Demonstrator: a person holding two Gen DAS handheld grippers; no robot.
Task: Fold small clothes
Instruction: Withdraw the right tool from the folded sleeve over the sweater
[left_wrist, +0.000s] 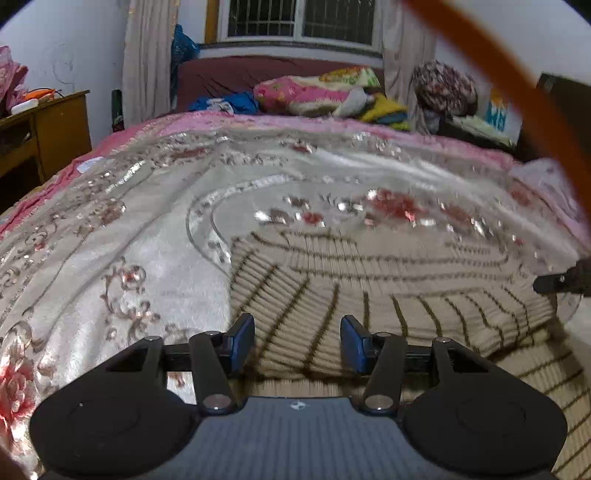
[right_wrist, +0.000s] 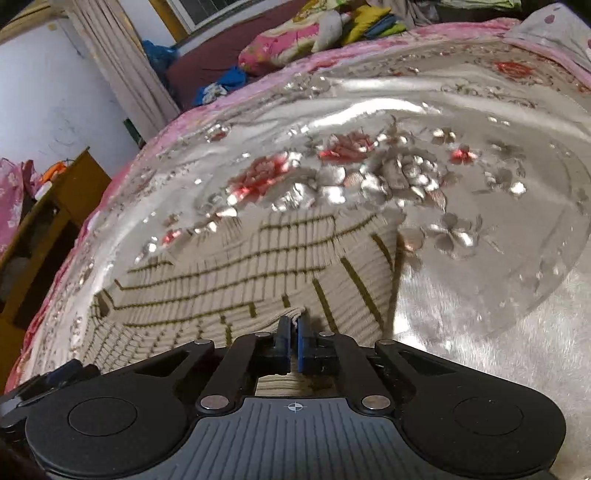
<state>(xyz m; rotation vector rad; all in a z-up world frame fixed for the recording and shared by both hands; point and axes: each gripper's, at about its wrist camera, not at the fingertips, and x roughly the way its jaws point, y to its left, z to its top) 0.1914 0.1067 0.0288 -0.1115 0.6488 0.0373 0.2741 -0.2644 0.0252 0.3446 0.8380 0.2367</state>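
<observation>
Floral bedspread (left_wrist: 147, 229) fills centre. Pillows (left_wrist: 317, 92) at 12 o'clock, wooden desk (left_wrist: 55, 125) at 10. Curtained window (left_wrist: 299, 18) beyond.

- The striped sweater (left_wrist: 388, 280) is cut off at the lower right edge of the left wrist view, and its stripes are blurred.
- An orange band (left_wrist: 517, 81) in the upper right is too blurred to identify.
- The right gripper (right_wrist: 294, 339) hides the sweater edge it pinches.

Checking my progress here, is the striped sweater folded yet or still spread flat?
Partly folded. The striped sweater shows its stripes running in different directions with one layer lying over another, and the right gripper is shut on its edge.
</observation>
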